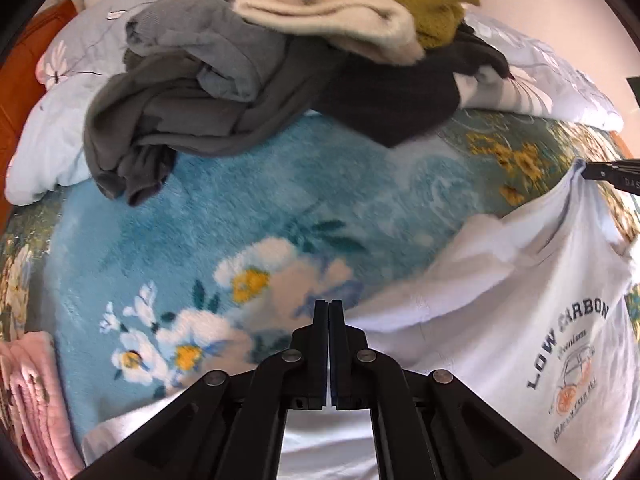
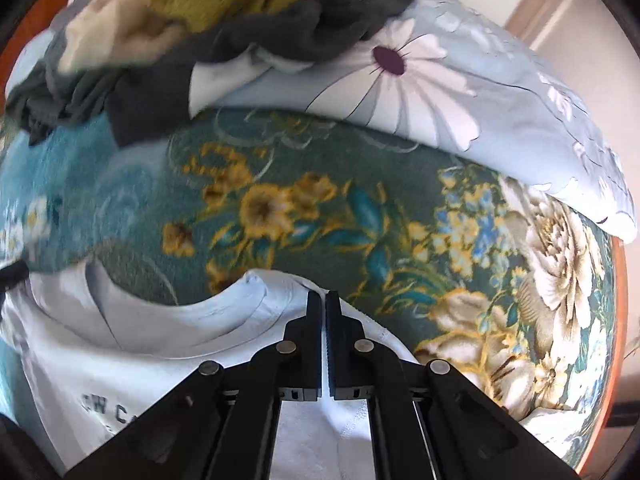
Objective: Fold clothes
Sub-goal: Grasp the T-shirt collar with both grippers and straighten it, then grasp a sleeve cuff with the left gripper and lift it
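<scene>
Left wrist view: we record the left gripper (image 1: 328, 304) with fingers pinching an edge of the white T-shirt (image 1: 520, 312), printed "LOW CARBON", held up over the floral blanket (image 1: 248, 200) on the bed. At the far right of that view, the other gripper's tip grips the shirt's upper corner. Right wrist view: we find the right gripper (image 2: 324, 296) with fingers pinching the shirt beside its collar (image 2: 224, 312). A pile of unfolded clothes (image 1: 248, 60) lies beyond, on a flower-print duvet (image 2: 460, 80).
</scene>
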Available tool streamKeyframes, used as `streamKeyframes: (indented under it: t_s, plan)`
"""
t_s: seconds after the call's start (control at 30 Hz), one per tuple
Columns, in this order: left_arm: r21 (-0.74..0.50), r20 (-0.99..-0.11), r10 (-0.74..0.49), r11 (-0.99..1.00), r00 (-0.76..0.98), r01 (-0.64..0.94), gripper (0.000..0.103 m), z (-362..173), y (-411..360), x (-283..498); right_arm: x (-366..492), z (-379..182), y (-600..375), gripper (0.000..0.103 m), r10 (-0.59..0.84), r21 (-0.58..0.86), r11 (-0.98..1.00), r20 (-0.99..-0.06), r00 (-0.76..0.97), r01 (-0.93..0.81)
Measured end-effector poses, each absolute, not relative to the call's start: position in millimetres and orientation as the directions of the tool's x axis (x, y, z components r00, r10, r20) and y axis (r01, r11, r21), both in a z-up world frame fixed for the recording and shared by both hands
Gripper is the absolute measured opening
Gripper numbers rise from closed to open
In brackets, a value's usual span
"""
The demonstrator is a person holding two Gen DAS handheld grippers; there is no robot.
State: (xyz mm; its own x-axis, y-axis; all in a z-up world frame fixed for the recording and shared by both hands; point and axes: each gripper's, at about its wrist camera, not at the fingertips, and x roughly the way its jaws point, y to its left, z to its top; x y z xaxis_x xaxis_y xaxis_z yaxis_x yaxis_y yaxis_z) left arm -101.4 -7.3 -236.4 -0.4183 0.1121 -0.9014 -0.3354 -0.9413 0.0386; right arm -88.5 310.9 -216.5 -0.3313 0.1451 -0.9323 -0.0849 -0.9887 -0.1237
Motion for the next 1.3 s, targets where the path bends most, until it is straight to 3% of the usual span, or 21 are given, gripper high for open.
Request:
streamKeyframes:
  t_s: [0.1,0.2,0.4,0.53,0.6,0.63,0.67,0.73,0.8,0.87,0.93,1.13,1.3]
  plan:
    - [0.048,-0.899,0.092,-0.951,-0.428,-0.304,0.000,-231.6,-8.2,-116.2,-99.9,-210.3,311.9,0.001,0.174,-0.144,-0.983,-0.920,-0.350,-0.110]
    - [0.136,-0.893,0.012,-0.946,-0.450,-0.295,0.000,-235.5,-4.4,-121.9,-113.3,-219.3,303.9,0.001,0.218,-0.191,-0.975,-0.921,-0.322,-0.114]
    - [-0.023,-0.916,0.086,-0.986,-0.393,-0.163,0.001,-240.2,-46.4,-120.4,-120.6,-236.6,301.0,0.001,0.209,-0.165,-0.971,-0.938,-0.275,-0.174]
    - [-0.028,-0.905,0.088,-0.989,-0.415,-0.148,0.003,-228.7,-67.5,-107.3,-121.1,-228.8,300.8,0.004,0.226,-0.176,-0.967,-0.928,-0.298,-0.185]
    - [-0.002,-0.899,0.065,-0.989,-0.433,-0.146,0.003,-219.5,-76.9,-102.5,-119.0,-214.4,300.1,0.029,0.263,-0.199,-0.956,-0.904,-0.337,-0.214]
    - [0.016,-0.896,0.049,-0.989,-0.441,-0.144,0.003,-214.1,-82.2,-100.3,-117.7,-206.5,299.6,0.066,0.285,-0.212,-0.950,-0.890,-0.357,-0.230]
    - [0.033,-0.894,0.032,-0.990,-0.447,-0.137,0.003,-208.9,-88.5,-99.1,-114.6,-196.8,298.3,0.081,0.291,-0.208,-0.948,-0.874,-0.390,-0.240]
    - [0.058,-0.888,0.000,-0.992,-0.460,-0.112,0.005,-196.4,-101.5,-94.0,-106.7,-176.7,293.3,0.082,0.280,-0.184,-0.952,-0.841,-0.463,-0.243]
    - [0.068,-0.879,-0.021,-0.994,-0.477,-0.081,0.015,-183.7,-115.6,-85.8,-100.5,-162.9,284.3,0.082,0.279,-0.184,-0.955,-0.821,-0.498,-0.231]
    - [0.068,-0.870,-0.038,-0.997,-0.492,-0.044,0.054,-173.1,-129.4,-74.3,-95.9,-152.4,275.5,0.082,0.262,-0.171,-0.962,-0.806,-0.531,-0.215]
    - [0.065,-0.849,-0.050,-0.998,-0.526,-0.011,0.066,-168.9,-140.2,-56.4,-84.4,-143.0,265.8,0.082,0.224,-0.135,-0.971,-0.805,-0.550,-0.198]
    - [0.184,-0.818,-0.170,-0.982,-0.550,0.030,0.066,-180.2,-177.2,2.1,-44.1,-144.0,237.1,0.082,0.125,-0.071,-0.990,-0.838,-0.530,-0.122]
    - [0.172,-0.830,-0.196,-0.980,-0.522,0.095,0.068,-199.4,-220.9,32.5,-18.0,-160.5,225.6,0.082,0.081,-0.043,-0.995,-0.876,-0.476,-0.090]
